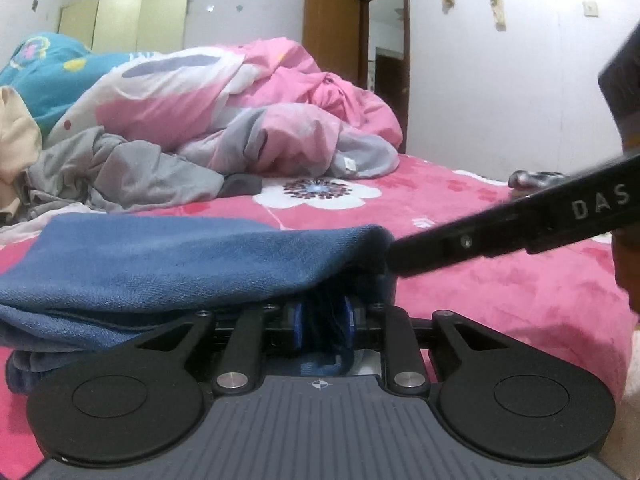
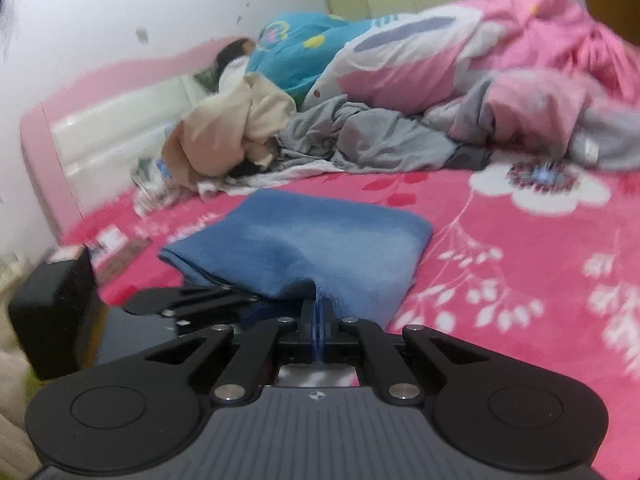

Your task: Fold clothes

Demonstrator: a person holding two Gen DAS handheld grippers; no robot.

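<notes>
My right gripper (image 2: 319, 330) has its jaws pressed nearly together, with a thin edge of the blue garment (image 2: 304, 246) pinched between the blue pads (image 2: 308, 330). My left gripper (image 1: 324, 320) has its jaws a little apart with a bunch of the same blue cloth gathered between the pads (image 1: 297, 328); the fabric drapes over the fingertips, so I cannot tell whether they are truly clamped on it. The blue garment (image 1: 180, 264) lies folded on the pink floral blanket (image 1: 500, 280), its near edge lifted where I hold it, and in the right wrist view the rest spreads flat away from me. My two grippers sit close side by side at that near edge; from the left wrist view the right one's black arm reaches in touching the cloth's corner. Beyond the garment, well apart, lies a grey crumpled garment (image 2: 360, 140), a beige one (image 2: 232, 128) beside it, and behind them a pink and white duvet (image 1: 240, 96) heaped up. A wooden door (image 1: 332, 36) stands open in the far wall.
</notes>
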